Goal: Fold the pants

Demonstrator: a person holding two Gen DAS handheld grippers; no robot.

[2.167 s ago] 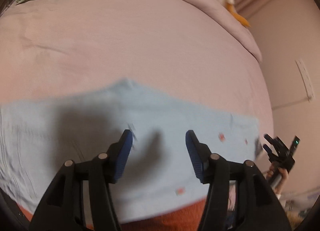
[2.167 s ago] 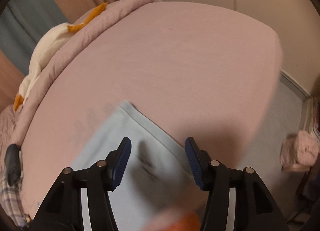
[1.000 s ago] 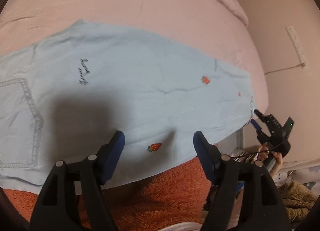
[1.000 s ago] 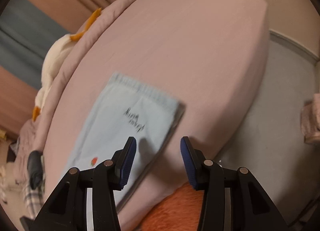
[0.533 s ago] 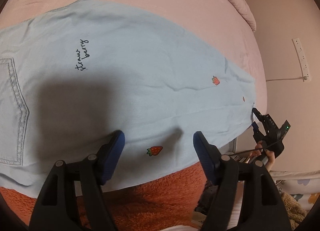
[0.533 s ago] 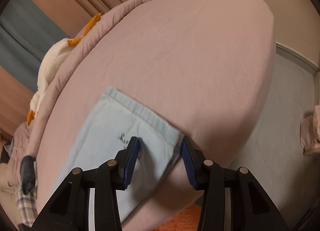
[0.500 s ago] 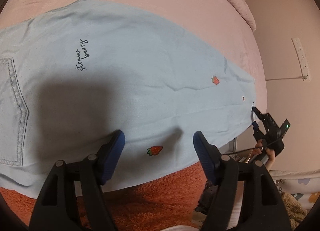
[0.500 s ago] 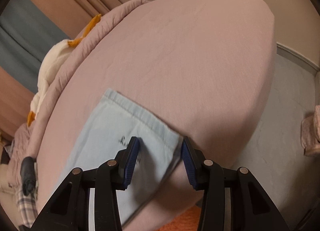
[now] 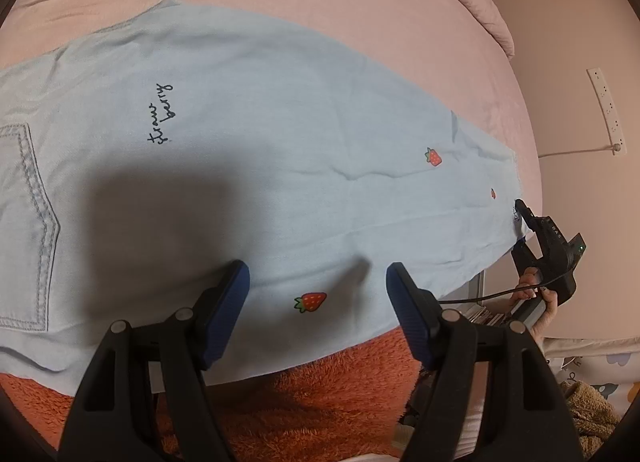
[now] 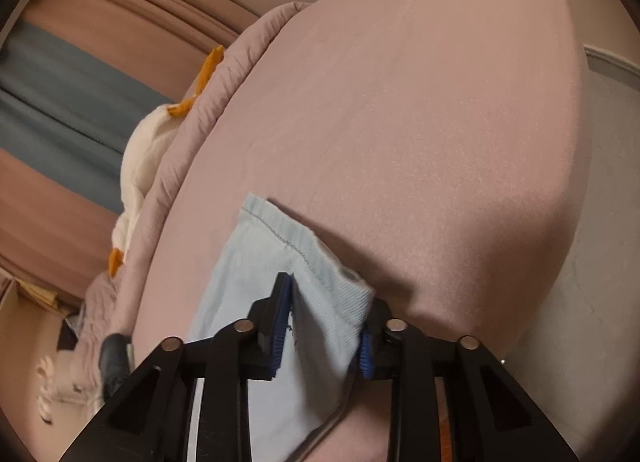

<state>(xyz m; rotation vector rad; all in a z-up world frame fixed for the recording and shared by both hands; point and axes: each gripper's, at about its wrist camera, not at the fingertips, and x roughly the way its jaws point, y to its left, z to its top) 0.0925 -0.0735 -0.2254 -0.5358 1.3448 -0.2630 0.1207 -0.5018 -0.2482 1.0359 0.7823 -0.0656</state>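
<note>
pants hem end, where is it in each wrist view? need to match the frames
Left wrist: the pants span the picture; the hem is at the far right edge, where the right tool meets it.
Right wrist: hem at lower centre, pinched between that tool's fingers.
Shared landmark: the pink bed under the pants, with the orange-trimmed white plush at its far edge.

Black hand-held gripper (image 9: 318,294), blue ribbed pads (image 9: 224,314), silver pivot screws, fuzzy orange garment (image 9: 320,402).

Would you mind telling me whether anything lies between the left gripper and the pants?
Nothing visible does. The left gripper hangs open right over the pants, with only bare light-blue cloth between its fingers. The right gripper already pinches the hem.
</note>
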